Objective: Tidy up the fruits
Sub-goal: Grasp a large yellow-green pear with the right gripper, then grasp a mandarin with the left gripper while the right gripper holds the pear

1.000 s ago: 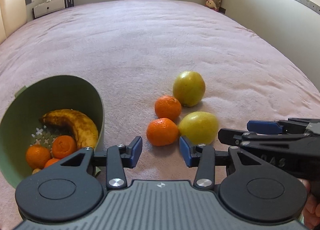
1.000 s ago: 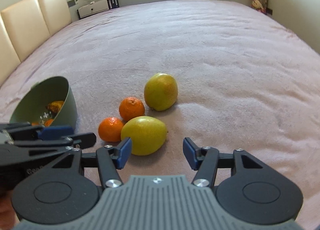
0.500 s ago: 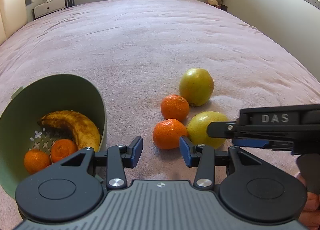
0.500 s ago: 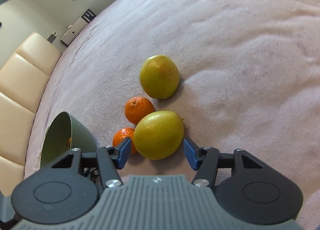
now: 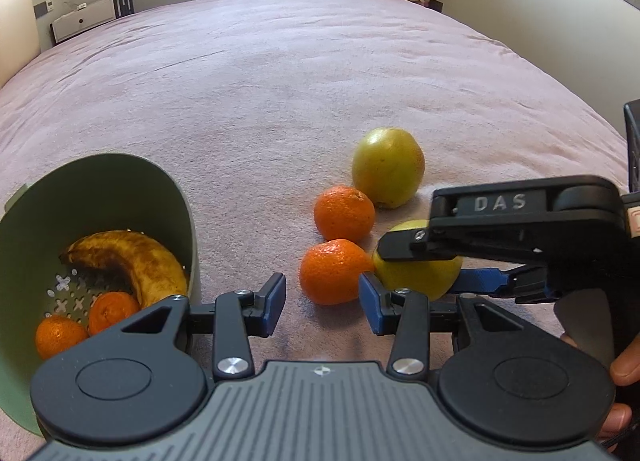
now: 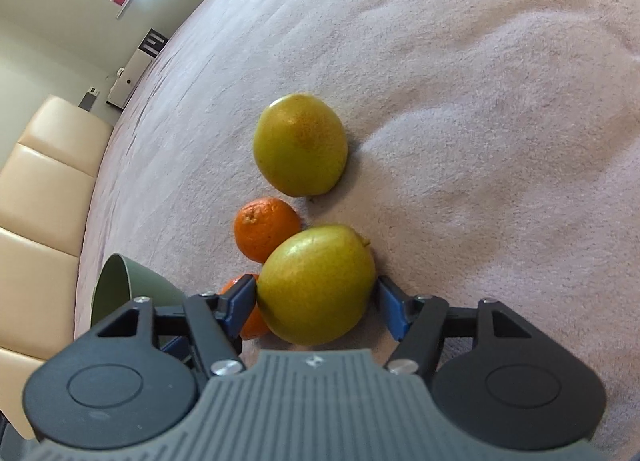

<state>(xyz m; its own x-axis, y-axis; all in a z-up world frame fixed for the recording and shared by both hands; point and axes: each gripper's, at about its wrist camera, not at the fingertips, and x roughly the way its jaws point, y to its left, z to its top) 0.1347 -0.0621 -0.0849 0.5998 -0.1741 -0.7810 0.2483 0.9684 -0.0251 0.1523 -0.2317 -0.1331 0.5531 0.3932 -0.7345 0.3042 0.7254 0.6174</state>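
The right gripper (image 6: 316, 299) brackets the near yellow-green round fruit (image 6: 316, 281) on the pink plush bedspread (image 5: 280, 81) (contact unclear), hiding an orange mandarin (image 6: 250, 317) beside it; the left gripper (image 5: 322, 303) gapes empty.

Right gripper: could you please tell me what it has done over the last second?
The right gripper swung in and tilted down over the nearest yellow fruit, its fingers now straddling it, not visibly clamped. The left gripper stayed open; the other fruits and green bowl kept their places.

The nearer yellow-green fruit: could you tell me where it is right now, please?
In the right wrist view, the nearer yellow-green fruit sits between the right gripper fingers on the bedspread, beside two tangerines.
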